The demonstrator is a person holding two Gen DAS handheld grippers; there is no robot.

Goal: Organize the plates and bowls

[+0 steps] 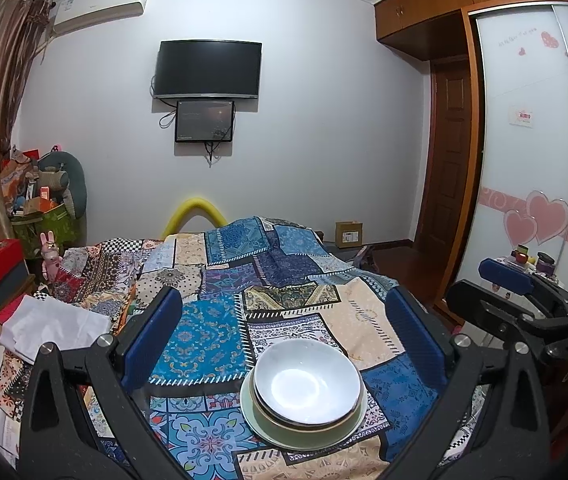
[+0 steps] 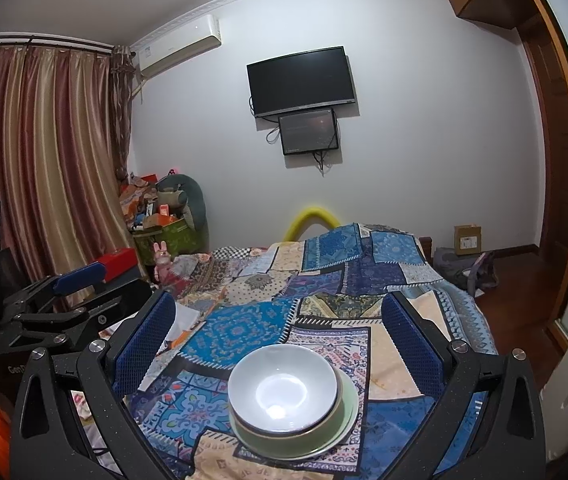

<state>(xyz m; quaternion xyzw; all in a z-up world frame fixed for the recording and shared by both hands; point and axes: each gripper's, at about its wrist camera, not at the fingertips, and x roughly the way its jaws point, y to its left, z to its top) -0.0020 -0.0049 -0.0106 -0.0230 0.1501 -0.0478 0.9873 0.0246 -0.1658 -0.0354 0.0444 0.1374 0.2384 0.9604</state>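
A white bowl (image 1: 307,380) sits nested in a green-rimmed bowl, which stands on a pale green plate (image 1: 260,420), all on the patchwork cloth. The same stack shows in the right wrist view, white bowl (image 2: 282,390) on the plate (image 2: 347,420). My left gripper (image 1: 284,328) is open and empty, its blue pads wide apart above the stack. My right gripper (image 2: 280,332) is open and empty too, held above the stack. The right gripper also shows at the right of the left wrist view (image 1: 523,300); the left gripper at the left of the right wrist view (image 2: 64,300).
The patchwork cloth (image 1: 220,320) covers a bed or table. White paper (image 1: 52,328) and boxes lie at its left. A cluttered green bin (image 2: 164,232) stands by the curtain. A TV (image 1: 208,70) hangs on the far wall. Wardrobe doors (image 1: 531,160) stand at right.
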